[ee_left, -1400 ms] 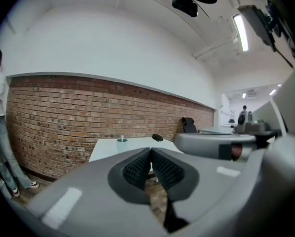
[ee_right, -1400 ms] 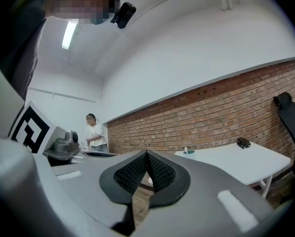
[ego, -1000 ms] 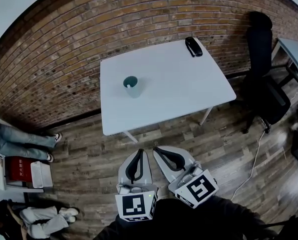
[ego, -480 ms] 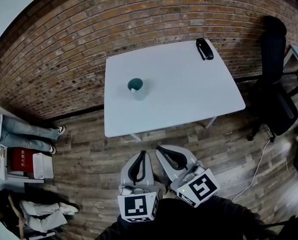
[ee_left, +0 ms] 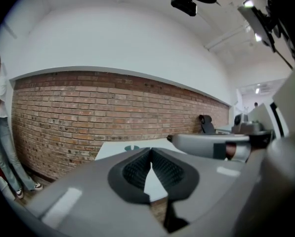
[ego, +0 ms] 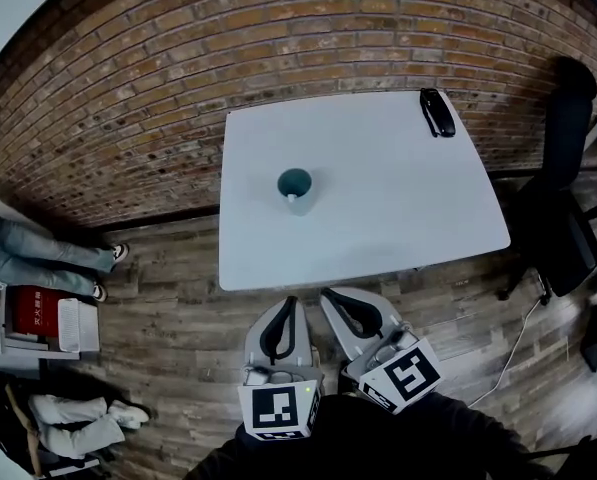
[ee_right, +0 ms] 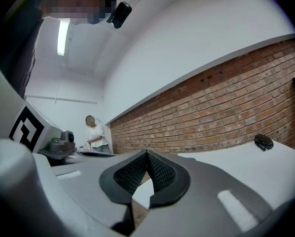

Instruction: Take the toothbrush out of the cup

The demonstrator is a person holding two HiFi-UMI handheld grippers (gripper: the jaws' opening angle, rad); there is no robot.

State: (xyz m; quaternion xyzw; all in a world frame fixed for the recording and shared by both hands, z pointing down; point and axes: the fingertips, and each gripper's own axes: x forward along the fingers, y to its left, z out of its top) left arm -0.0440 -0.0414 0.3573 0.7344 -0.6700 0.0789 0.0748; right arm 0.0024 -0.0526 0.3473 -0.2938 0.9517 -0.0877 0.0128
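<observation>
A teal cup [ego: 295,185] stands on the white table [ego: 398,208], left of its middle, with a white toothbrush head [ego: 291,197] showing at its rim. The cup's rim [ee_left: 132,147] peeks over the jaws in the left gripper view. My left gripper [ego: 290,300] and right gripper [ego: 325,295] hover side by side over the wooden floor, just short of the table's near edge. Both are shut with nothing between the pads. The left gripper [ee_left: 150,150] points at the table and brick wall; the right gripper [ee_right: 147,153] does the same.
A black stapler-like object [ego: 438,111] lies at the table's far right corner, also the dark object [ee_right: 263,141] in the right gripper view. A black office chair [ego: 563,198] stands right of the table. People [ego: 48,268] sit or stand at the left by a red box [ego: 36,323].
Both grippers have moved toward the table; its near edge now lies close in front of the fingertips. The jaws stayed shut.
</observation>
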